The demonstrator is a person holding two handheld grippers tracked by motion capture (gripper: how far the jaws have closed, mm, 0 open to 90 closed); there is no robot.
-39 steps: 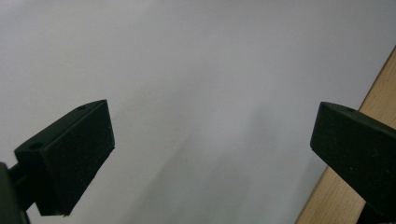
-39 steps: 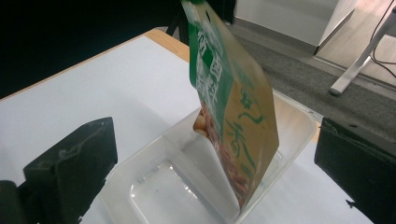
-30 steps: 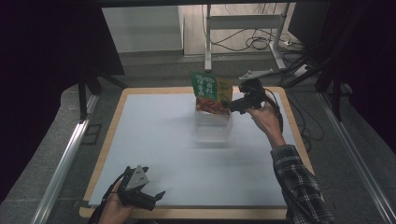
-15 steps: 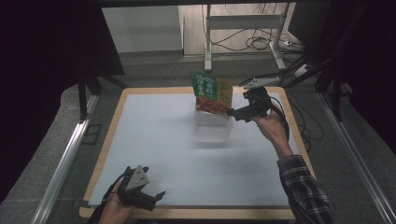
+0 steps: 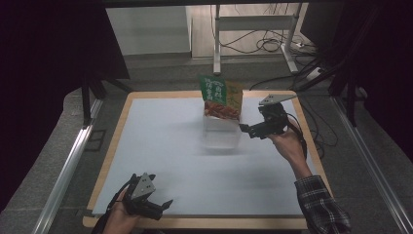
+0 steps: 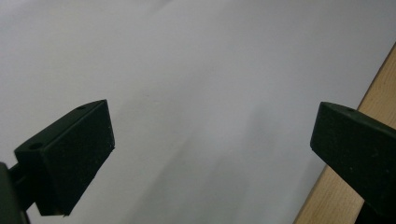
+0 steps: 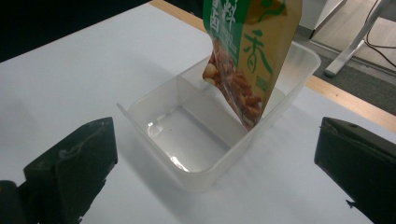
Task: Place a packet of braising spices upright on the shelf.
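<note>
A snack bag is left standing in a clear box

The snack bag [image 5: 220,97] is leaned in the clear box [image 5: 222,135] at 12 o'clock on the desk [image 5: 160,146]. The right gripper [image 5: 245,129], pulled back since earlier, is held wide at 3 o'clock, likely letting go. The left gripper [image 5: 163,208] is rested wide at 7 o'clock.

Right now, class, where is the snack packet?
In the high view the snack packet stands in the clear plastic tub at the table's far edge, right of centre, just left of the right gripper.
</note>
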